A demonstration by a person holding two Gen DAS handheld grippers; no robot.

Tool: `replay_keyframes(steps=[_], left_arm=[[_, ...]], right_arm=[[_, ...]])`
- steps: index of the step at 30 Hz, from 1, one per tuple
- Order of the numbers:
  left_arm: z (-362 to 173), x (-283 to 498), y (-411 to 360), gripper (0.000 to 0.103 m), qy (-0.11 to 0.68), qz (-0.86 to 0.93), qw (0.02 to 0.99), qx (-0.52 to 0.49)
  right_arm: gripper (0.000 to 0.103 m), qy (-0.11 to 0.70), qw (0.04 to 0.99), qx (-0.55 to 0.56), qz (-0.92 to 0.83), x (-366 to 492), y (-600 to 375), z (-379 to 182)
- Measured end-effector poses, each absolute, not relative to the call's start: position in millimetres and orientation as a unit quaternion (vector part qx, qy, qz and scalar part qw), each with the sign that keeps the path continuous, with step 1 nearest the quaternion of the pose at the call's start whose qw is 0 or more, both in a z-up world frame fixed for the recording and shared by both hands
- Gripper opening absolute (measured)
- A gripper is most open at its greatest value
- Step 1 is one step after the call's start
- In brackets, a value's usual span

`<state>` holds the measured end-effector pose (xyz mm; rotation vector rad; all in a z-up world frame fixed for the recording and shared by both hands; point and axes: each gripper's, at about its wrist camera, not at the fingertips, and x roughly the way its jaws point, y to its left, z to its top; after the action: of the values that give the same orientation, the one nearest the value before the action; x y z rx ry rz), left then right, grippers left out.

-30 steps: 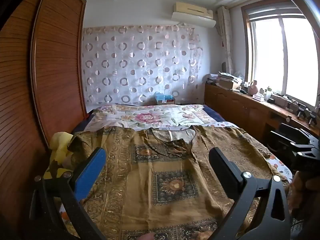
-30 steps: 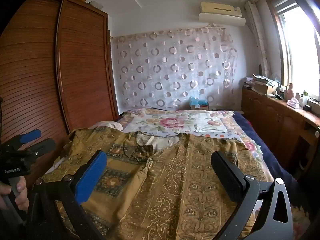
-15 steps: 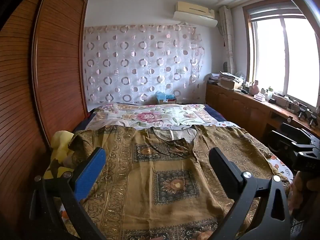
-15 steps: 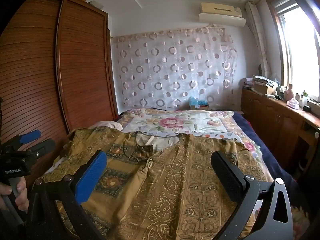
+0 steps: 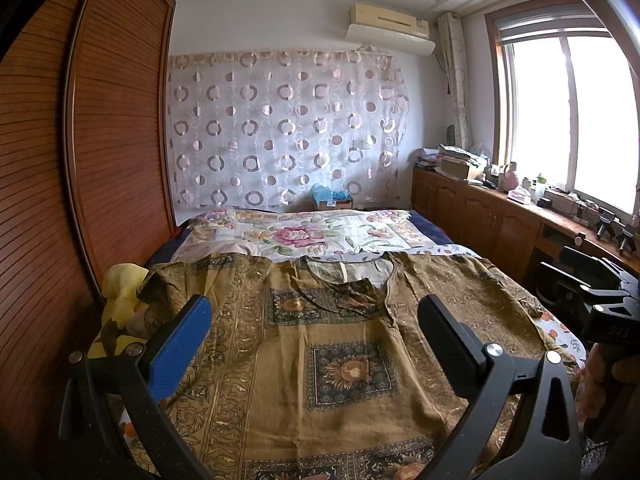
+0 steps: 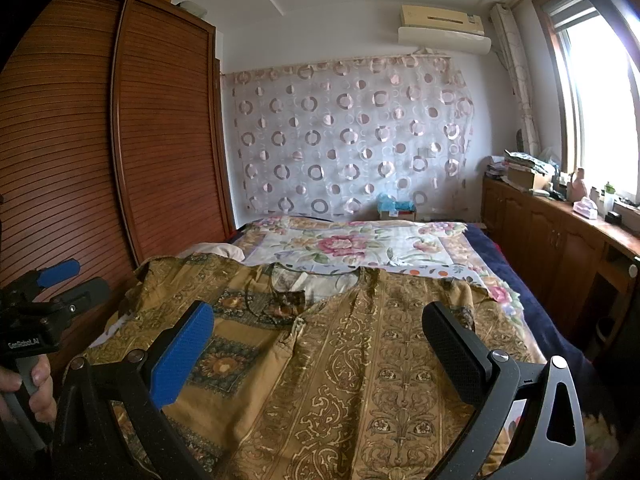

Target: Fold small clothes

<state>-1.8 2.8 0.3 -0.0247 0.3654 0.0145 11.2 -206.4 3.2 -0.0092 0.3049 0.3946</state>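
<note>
So the brown patterned shirt (image 5: 340, 344) is lying spread flat on the bed (image 5: 320, 236), neckline toward the floral quilt (image 6: 352, 246). Left gripper (image 5: 312, 320) and right gripper (image 6: 316, 330) are both hovering over it, fingers spread wide, gripping nothing.

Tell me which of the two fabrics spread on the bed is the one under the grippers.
The brown patterned garment, spread flat at the near end under both open grippers. The floral bedspread lies farther back, white with pink flowers.

Left gripper (image 5: 312, 334) (jaws wide apart) hovers over the patterned shirt (image 5: 340, 344).
</note>
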Motion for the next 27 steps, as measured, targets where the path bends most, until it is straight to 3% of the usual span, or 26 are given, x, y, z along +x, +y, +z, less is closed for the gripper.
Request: replay_keyframes(steps=[27], left_arm=[[-0.5,0.2,3.1,0.103,0.179,0.008,0.984,-0.011]], right_arm=[[0.103,0.150,0.969,-0.006,0.195,12.1,-206.8,3.6]])
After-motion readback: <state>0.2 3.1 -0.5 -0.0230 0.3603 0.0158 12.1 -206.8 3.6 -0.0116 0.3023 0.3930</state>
